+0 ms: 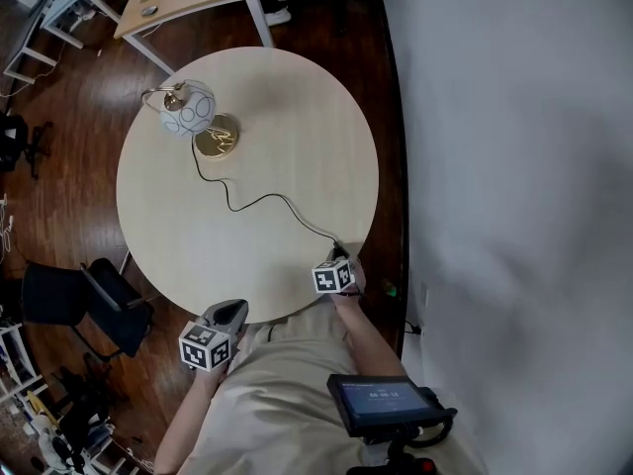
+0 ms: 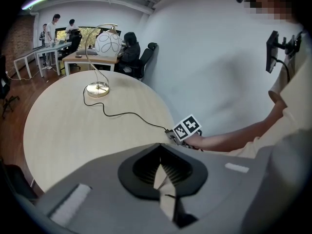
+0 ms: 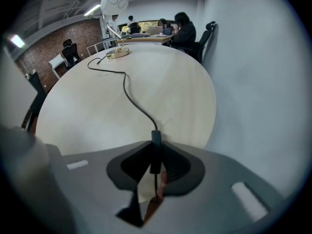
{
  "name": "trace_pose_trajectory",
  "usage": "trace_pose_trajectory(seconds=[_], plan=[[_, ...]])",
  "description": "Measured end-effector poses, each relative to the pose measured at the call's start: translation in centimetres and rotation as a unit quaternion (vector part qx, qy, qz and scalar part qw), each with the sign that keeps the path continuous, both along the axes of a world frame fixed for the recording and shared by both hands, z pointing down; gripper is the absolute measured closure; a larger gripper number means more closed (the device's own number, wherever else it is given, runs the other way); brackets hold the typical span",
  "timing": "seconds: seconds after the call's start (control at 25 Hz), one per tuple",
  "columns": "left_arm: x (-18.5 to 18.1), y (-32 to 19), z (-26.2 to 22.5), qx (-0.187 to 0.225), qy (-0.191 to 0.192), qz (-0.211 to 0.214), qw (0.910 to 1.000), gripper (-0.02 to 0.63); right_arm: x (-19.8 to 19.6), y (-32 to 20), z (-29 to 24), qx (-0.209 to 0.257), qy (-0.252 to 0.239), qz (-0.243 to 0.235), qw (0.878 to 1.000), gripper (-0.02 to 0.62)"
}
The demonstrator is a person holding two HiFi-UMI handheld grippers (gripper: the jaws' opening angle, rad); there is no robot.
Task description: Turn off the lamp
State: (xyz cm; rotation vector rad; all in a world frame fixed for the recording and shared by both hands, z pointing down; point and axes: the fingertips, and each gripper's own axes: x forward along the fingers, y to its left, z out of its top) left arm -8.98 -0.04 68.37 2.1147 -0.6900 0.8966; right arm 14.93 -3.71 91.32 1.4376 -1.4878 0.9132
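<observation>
Judging from where I stand, the worst outcome is the lamp (image 1: 190, 109) tipping. It stands at the far side of the table, and any tug on its cord (image 1: 259, 201) would drag the brass base (image 1: 216, 137).

A lesser risk is the inline switch (image 3: 156, 139) twisting or slipping out sideways. The right gripper (image 1: 339, 253) is clamped on it at the near edge, and if the jaws squeeze its sides rather than its button, the light may not click off.

The left gripper (image 1: 229, 313) hangs just off the table's rim, jaws closed on nothing.

Around us are a white wall (image 1: 514, 166), a dark wood floor (image 1: 79, 176) and desks beyond with a seated person (image 2: 130, 45). The round pale table (image 1: 297, 107) carries only lamp and cord.
</observation>
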Motion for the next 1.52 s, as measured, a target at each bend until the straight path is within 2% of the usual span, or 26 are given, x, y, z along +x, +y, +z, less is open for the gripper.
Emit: trace_pose_trajectory(seconds=[0.32,0.4,0.56,0.72,0.92,1.16,1.36,1.52], plan=[[-0.2,-1.3,0.3,-0.01,0.01,-0.003,0.9999,0.601,0.0,0.0,0.3,-0.034,0.029,-0.04,0.998,0.52],[-0.2,-1.6,0.4,-0.012,0.012,-0.001,0.9999,0.601,-0.1,-0.1,0.1,-0.031,0.03,-0.045,0.998,0.501],[-0.4,-2.3,0.6,-0.016,0.014,-0.001,0.9998,0.601,-0.2,0.1,-0.6,-0.022,0.009,-0.037,0.999,0.411],[-0.8,-3.0,0.9,-0.019,0.014,-0.002,0.9997,0.601,0.4,0.8,-1.3,-0.011,0.005,-0.015,1.0,0.396],[-0.7,-3.2,0.8,-0.017,0.019,0.006,0.9997,0.601,1.3,2.0,-4.0,0.034,0.013,0.001,0.999,0.396],[-1.0,-3.6,0.3,0.008,0.045,0.028,0.9986,0.601,1.0,1.6,-7.2,0.082,0.053,-0.014,0.995,0.444],[-3.7,-4.2,-1.0,0.045,0.074,0.054,0.9948,0.601,-1.2,-1.5,-12.0,0.137,0.087,-0.032,0.986,0.466],[-7.3,-3.0,-3.6,0.071,0.09,0.065,0.9913,0.601,-3.7,-2.6,-19.7,0.194,0.081,-0.002,0.978,0.476]])
